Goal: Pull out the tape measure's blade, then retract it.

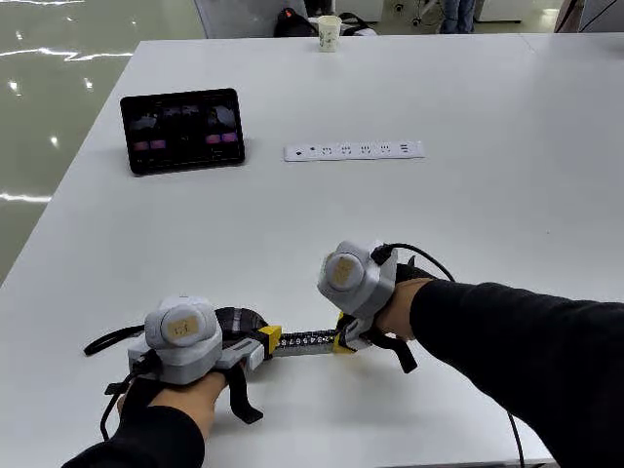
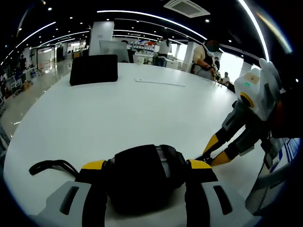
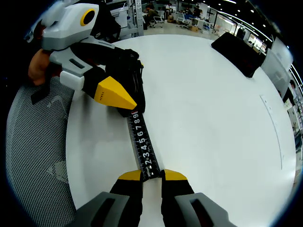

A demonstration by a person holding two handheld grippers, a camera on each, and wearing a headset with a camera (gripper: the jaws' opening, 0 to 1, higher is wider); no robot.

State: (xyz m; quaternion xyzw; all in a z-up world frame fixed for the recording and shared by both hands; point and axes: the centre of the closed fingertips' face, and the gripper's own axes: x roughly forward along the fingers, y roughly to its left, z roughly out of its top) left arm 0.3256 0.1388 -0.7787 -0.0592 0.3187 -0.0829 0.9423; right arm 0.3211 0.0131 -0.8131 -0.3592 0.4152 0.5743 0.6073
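Observation:
The black tape measure case (image 2: 146,174) sits on the white table, clamped between the yellow-tipped jaws of my left gripper (image 2: 147,165); in the head view the case (image 1: 241,323) lies near the front left. A short length of black blade (image 3: 142,144) with white numerals runs from the case (image 3: 125,71) across the table. My right gripper (image 3: 152,176) is shut on the blade's end. In the head view the blade (image 1: 304,341) spans between the left gripper (image 1: 263,343) and the right gripper (image 1: 343,341). A black wrist strap (image 2: 49,166) trails from the case.
A dark tablet (image 1: 182,129) stands at the back left of the table. A white power strip (image 1: 354,151) lies in the middle, and a paper cup (image 1: 330,32) stands at the far edge. The table's front edge is close below both hands.

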